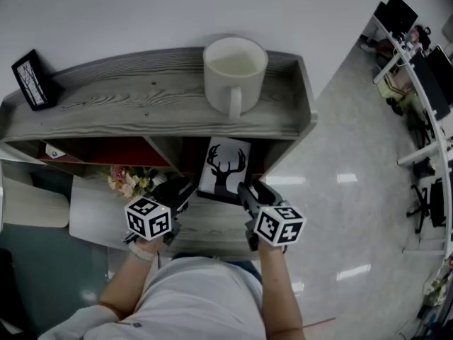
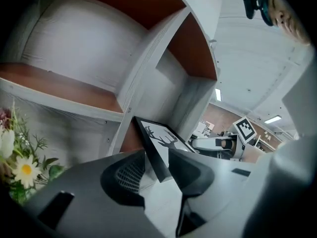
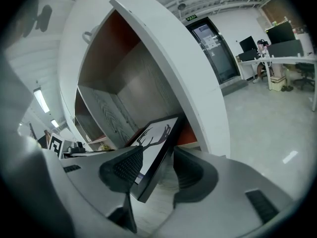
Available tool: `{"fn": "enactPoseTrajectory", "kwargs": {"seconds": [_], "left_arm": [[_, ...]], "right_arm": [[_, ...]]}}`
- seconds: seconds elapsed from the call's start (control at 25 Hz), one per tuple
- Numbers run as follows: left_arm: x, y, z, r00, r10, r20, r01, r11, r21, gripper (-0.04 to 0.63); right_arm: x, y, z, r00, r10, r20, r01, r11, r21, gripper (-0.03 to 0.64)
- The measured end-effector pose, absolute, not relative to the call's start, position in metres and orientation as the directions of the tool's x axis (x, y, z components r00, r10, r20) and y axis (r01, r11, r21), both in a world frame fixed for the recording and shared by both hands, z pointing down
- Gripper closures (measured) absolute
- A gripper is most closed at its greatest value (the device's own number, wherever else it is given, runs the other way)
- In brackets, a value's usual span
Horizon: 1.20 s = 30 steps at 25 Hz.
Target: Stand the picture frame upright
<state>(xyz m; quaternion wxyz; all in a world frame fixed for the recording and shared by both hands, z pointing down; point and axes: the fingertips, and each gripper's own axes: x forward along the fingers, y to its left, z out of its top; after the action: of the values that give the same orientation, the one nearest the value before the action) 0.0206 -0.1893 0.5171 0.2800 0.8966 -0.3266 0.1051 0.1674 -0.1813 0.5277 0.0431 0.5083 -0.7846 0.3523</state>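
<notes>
Here, picture frame (image 1: 224, 170) leans in shelf (image 1: 141, 98) compartment; flowers (image 1: 129, 180) in neighbouring one.

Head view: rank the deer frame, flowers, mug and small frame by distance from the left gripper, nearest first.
1. Deer frame: its edge sits between the left gripper's open jaws.
2. Flowers: just to the gripper's left.
3. Mug: atop the shelf, up and right.
4. Small frame: far left end of the shelf top.

right hand-held gripper (image 3: 158, 161): jaws apart | picture frame (image 3: 156, 135): tilted, edge between jaws | shelf (image 3: 133, 83): behind
</notes>
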Motion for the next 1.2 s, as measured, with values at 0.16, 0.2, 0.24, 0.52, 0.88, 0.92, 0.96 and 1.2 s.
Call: {"fn": "enactPoseTrajectory", "kwargs": {"seconds": [0.16,0.2,0.24,0.52,0.88,0.92,0.96,1.2], "left_arm": [[0.025,-0.193,0.525,0.775,-0.503,0.383,-0.632,-0.630,0.451,0.456],[0.026,-0.194,0.527,0.778,-0.497,0.384,-0.628,-0.629,0.458,0.454],[0.027,-0.195,0.528,0.781,-0.490,0.386,-0.624,-0.629,0.464,0.454],[0.036,-0.194,0.537,0.792,-0.457,0.404,-0.609,-0.641,0.467,0.456],[0.040,-0.198,0.546,0.779,-0.474,0.410,-0.625,-0.636,0.453,0.456],[0.040,-0.198,0.545,0.777,-0.479,0.409,-0.628,-0.638,0.446,0.456],[0.040,-0.198,0.544,0.775,-0.484,0.406,-0.630,-0.640,0.439,0.456],[0.043,-0.201,0.536,0.746,-0.541,0.389,-0.662,-0.666,0.343,0.465]], "right_arm": [[0.164,-0.184,0.539,-0.484,-0.738,0.470,-0.830,0.217,-0.514,0.430],[0.162,-0.185,0.541,-0.486,-0.732,0.477,-0.829,0.213,-0.517,0.430],[0.161,-0.185,0.543,-0.487,-0.727,0.485,-0.829,0.210,-0.518,0.430],[0.160,-0.187,0.551,-0.459,-0.717,0.525,-0.857,0.203,-0.474,0.442],[0.159,-0.186,0.555,-0.409,-0.731,0.547,-0.897,0.212,-0.388,0.453],[0.159,-0.187,0.555,-0.405,-0.735,0.543,-0.900,0.217,-0.378,0.453],[0.160,-0.187,0.554,-0.402,-0.741,0.538,-0.903,0.222,-0.368,0.453],[0.163,-0.193,0.540,-0.347,-0.789,0.507,-0.937,0.261,-0.234,0.453]]}}
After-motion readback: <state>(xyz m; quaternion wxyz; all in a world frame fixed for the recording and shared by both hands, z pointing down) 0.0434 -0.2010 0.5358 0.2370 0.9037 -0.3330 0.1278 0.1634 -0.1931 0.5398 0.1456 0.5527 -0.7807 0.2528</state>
